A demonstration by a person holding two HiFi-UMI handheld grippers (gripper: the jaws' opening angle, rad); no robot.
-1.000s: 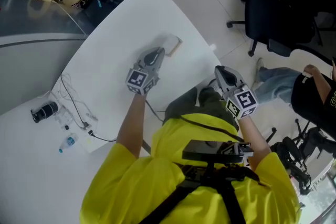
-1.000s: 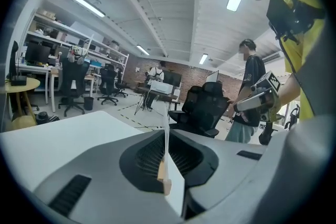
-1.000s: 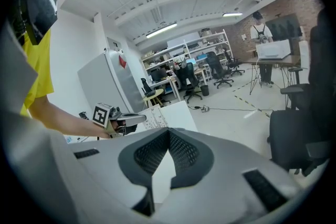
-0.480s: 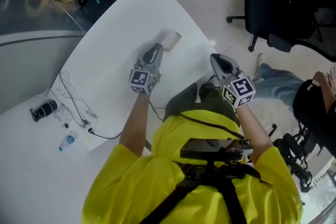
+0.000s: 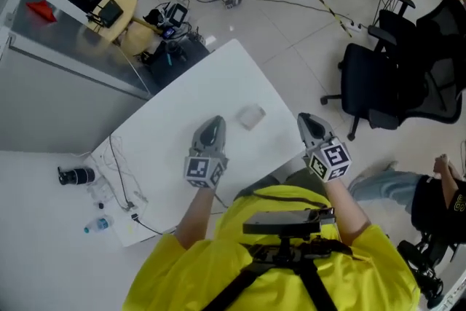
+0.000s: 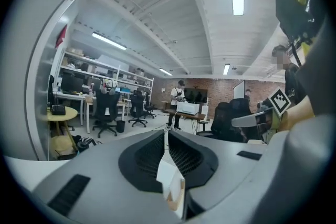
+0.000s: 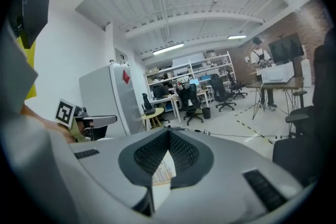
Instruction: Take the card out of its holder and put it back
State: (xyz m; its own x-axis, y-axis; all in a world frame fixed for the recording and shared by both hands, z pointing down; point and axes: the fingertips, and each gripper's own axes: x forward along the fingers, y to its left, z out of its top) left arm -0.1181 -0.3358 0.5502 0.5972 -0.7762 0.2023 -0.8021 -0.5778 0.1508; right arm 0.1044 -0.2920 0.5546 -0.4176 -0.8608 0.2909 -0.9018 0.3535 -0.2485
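Observation:
A small pale card in its holder (image 5: pixel 251 115) stands on the white table (image 5: pixel 167 135), between and just beyond my two grippers. My left gripper (image 5: pixel 216 121) hovers a short way to its left, apart from it; its jaws are closing, tips together, with nothing between them. In the left gripper view the white card on its wooden base (image 6: pixel 169 178) shows below the closed tips (image 6: pixel 167 132). My right gripper (image 5: pixel 303 118) hangs off the table's right edge, shut and empty. The right gripper view shows the printed card (image 7: pixel 164 169) beneath its tips (image 7: pixel 169 132).
Thin cables (image 5: pixel 120 178), a black cylinder (image 5: pixel 75 175) and a small bottle (image 5: pixel 97 226) lie at the table's left. Black office chairs (image 5: pixel 393 69) stand on the floor to the right, and a seated person (image 5: pixel 440 193) is at the right edge.
The left gripper has drawn back from the card holder, which now stands alone on the table. The head view has swung to take in more of the room.

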